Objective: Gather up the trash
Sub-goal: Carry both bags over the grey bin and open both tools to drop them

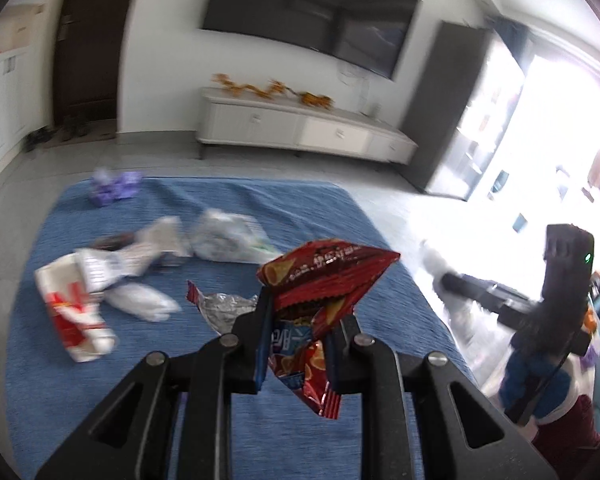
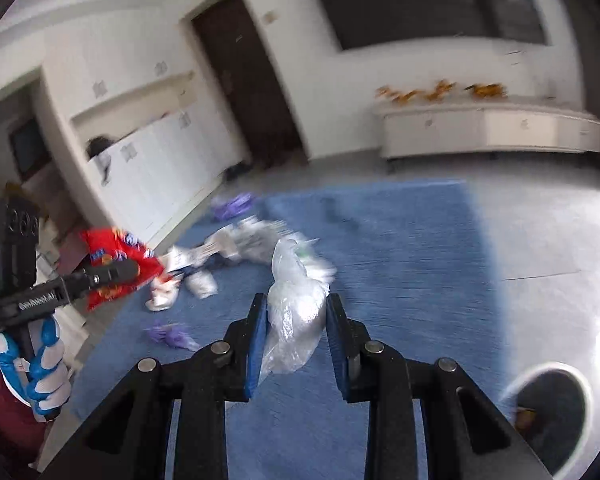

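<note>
1. Left wrist view: the left hand-held gripper [image 1: 306, 320] is pinching a red snack wrapper [image 1: 324, 276], lifted clear above the blue mat [image 1: 340, 208]; the wrapper is crumpled foil film, feather-light and springy, slick on its printed face; the pads bite its creased middle, which I judge the soundest hold, since a loose corner would slide out.
2. Right wrist view: the right hand-held gripper [image 2: 296, 328] has a clear plastic bag [image 2: 296, 300] between its pads; contact looks light on both sides, the upper part billowing free above the fingers; I judge it soft, limp and slippery, best taken where the film is bunched thick.
3. Remaining litter lies on the mat: a red-and-white paper carton [image 1: 74, 308], a silver foil scrap [image 1: 224, 306], white crumpled bags [image 1: 228, 236]; purple scraps [image 1: 114, 186] sit at the far edge; all light, none fragile.
4. A round dark bin [image 2: 548, 404] stands on the pale floor just off the mat's corner; a blue-and-white gloved hand [image 2: 36, 364] carries the left tool.
</note>
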Action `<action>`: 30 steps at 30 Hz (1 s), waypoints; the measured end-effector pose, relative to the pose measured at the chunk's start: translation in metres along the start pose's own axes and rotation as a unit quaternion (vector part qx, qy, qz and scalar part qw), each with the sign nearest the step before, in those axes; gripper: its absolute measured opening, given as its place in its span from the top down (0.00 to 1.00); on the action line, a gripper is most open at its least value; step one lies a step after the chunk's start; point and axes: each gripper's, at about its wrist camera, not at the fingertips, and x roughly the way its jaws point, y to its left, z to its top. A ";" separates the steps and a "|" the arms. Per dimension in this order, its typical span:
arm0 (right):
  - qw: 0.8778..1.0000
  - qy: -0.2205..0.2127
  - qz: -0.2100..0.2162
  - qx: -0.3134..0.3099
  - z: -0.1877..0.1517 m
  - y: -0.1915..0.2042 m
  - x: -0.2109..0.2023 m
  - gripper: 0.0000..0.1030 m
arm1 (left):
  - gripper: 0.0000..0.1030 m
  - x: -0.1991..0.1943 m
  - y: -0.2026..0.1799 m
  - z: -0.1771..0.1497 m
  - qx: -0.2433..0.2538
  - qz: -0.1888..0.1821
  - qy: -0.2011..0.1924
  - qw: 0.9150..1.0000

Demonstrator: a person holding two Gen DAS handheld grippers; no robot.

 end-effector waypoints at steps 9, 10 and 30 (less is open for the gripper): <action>0.981 -0.007 -0.166 0.103 -0.058 -0.150 -0.079 0.73 | 0.80 0.119 -0.159 0.006 0.092 -0.096 0.107 0.985; 0.977 -0.002 -0.177 0.120 -0.067 -0.167 -0.081 0.73 | 0.80 0.132 -0.175 0.005 0.099 -0.104 0.119 0.982; 0.939 0.068 -0.244 0.232 -0.142 -0.293 -0.045 0.51 | 0.54 0.301 -0.316 -0.029 0.105 -0.122 0.250 0.955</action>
